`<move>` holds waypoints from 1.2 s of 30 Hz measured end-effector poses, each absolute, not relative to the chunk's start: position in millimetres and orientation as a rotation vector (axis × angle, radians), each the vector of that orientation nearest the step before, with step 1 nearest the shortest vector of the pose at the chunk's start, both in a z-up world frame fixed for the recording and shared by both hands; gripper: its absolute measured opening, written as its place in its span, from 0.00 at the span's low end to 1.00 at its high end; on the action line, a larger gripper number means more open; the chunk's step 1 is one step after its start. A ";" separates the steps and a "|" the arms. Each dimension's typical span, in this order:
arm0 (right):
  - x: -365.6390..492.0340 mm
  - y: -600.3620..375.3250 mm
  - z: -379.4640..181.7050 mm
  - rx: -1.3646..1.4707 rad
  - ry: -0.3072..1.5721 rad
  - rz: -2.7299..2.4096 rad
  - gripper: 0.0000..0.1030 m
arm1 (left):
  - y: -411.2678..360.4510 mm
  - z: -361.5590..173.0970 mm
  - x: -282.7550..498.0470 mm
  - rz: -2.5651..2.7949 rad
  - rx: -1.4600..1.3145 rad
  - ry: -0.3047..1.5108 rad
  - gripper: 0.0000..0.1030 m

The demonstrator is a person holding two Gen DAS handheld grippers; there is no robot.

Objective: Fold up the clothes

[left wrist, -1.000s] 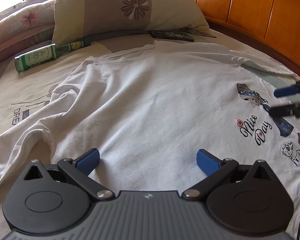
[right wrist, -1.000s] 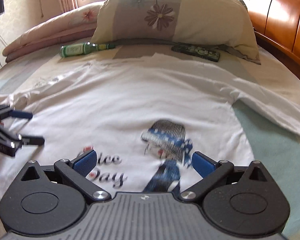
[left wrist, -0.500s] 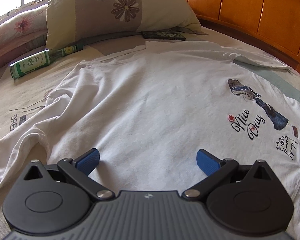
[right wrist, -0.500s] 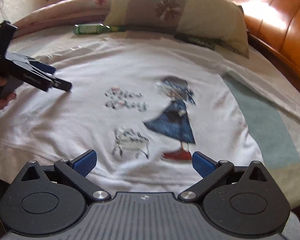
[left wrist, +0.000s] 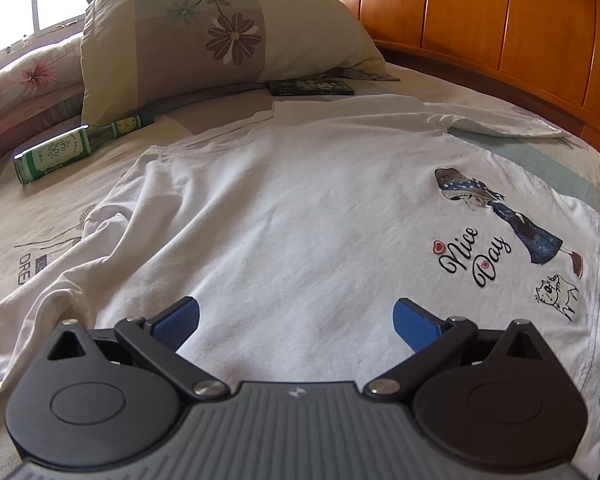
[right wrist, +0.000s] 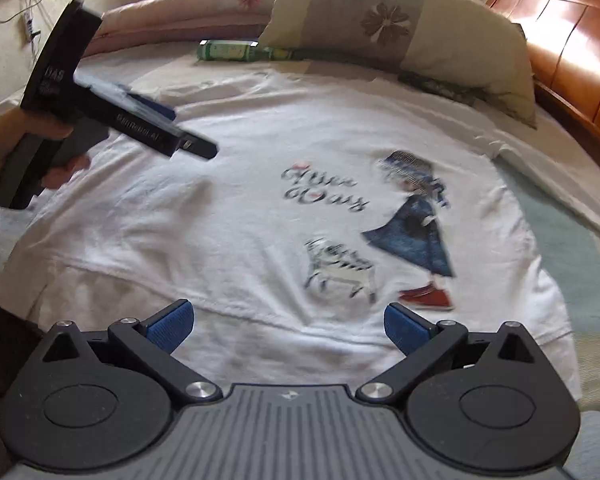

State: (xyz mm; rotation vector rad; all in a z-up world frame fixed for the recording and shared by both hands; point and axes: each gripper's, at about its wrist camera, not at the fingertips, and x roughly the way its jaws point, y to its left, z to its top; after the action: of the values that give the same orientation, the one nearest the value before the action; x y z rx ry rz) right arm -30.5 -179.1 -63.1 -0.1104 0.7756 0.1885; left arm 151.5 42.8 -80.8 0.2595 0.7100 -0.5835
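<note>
Shirt: white shirt (left wrist: 300, 216) spread flat on the bed (left wrist: 32, 216), print side up, collar toward the pillow (left wrist: 220, 40).
Left gripper (left wrist: 296, 316): jaws wide apart, gripping nothing, low over the shirt's plain half.
Right gripper (right wrist: 286, 320): fingers spread, empty, just above the shirt's hem.
Bottle: green bottle (left wrist: 72, 148) lying beside the pillow, off the shirt.
Headboard (left wrist: 500, 40): wooden, beyond the shirt's far sleeve.

Your white T-shirt (left wrist: 300, 216) lies spread flat, print side up, across the bed (left wrist: 40, 216). Its "Nice Day" girl-and-cat print (left wrist: 500, 240) sits at 3 o'clock in the left wrist view; one sleeve (left wrist: 40, 304) bunches in wrinkles at 9 o'clock, the other stretches toward 1 o'clock.
</note>
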 end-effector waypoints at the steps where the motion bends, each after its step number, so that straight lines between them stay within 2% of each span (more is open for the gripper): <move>1: -26.0 -193.6 -59.1 -0.087 0.763 0.142 1.00 | 42.0 -81.4 151.2 -0.582 0.265 0.711 0.99; 5: -3.0 -265.9 -59.3 0.096 0.782 -0.051 1.00 | 39.1 -82.7 150.4 -0.590 0.272 0.710 0.99; 10: -6.9 -349.4 -48.4 0.396 0.711 -0.186 1.00 | 39.1 -83.1 150.5 -0.592 0.277 0.712 0.99; 14: -2.6 -387.7 -57.0 0.546 0.796 -0.174 1.00 | 36.3 -86.4 151.6 -0.593 0.282 0.723 0.99; 20: 4.6 -370.0 -58.9 0.651 0.904 0.028 1.00 | 33.3 -89.1 149.8 -0.608 0.291 0.731 0.99; 26: -6.6 -346.5 -12.8 0.661 0.748 0.271 1.00 | 33.4 -88.6 149.6 -0.607 0.288 0.731 0.99; 36: -5.7 -380.7 -50.3 0.635 0.850 -0.041 1.00 | 34.2 -88.8 150.3 -0.604 0.288 0.737 0.99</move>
State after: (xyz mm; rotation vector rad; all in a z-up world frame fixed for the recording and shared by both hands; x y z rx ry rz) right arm -5.7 -380.7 -50.3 0.6354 0.8501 -0.0407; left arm 150.3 34.2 -88.8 0.2883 0.7365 -0.6038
